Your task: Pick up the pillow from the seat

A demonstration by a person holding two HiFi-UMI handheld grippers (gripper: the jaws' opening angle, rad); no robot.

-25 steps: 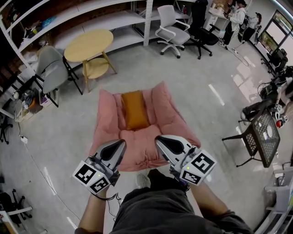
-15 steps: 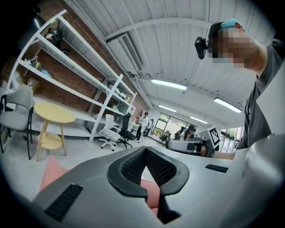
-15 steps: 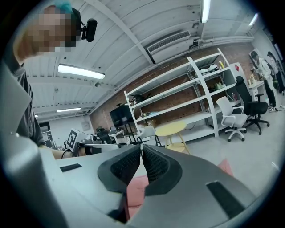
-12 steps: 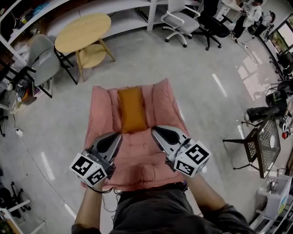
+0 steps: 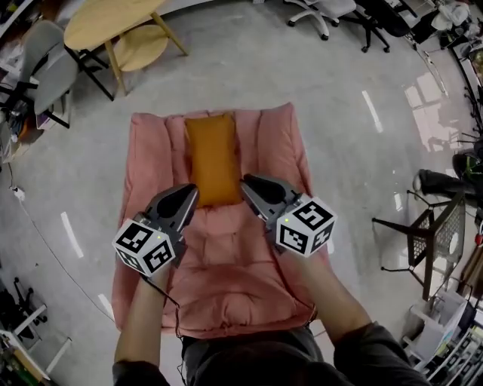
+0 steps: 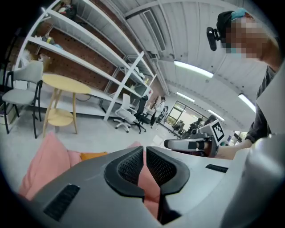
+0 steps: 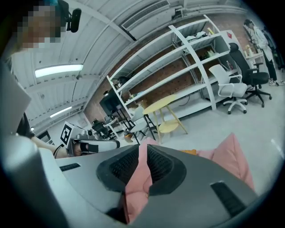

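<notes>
An orange pillow lies lengthwise on the back part of a pink padded floor seat. Both grippers hover over the seat, just short of the pillow's near end. My left gripper is shut and empty, its tip by the pillow's lower left corner. Off the lower right corner, my right gripper is shut too, holding nothing. In the left gripper view the jaws meet, with the pillow low at left. The right gripper view shows closed jaws over pink fabric.
A round wooden table and a grey chair stand beyond the seat at the upper left. A black mesh stand is at the right. Office chairs sit at the top edge. Grey floor surrounds the seat.
The view and both grippers have moved forward over the seat, ending close to the pillow's near end. Both grippers stayed shut.
</notes>
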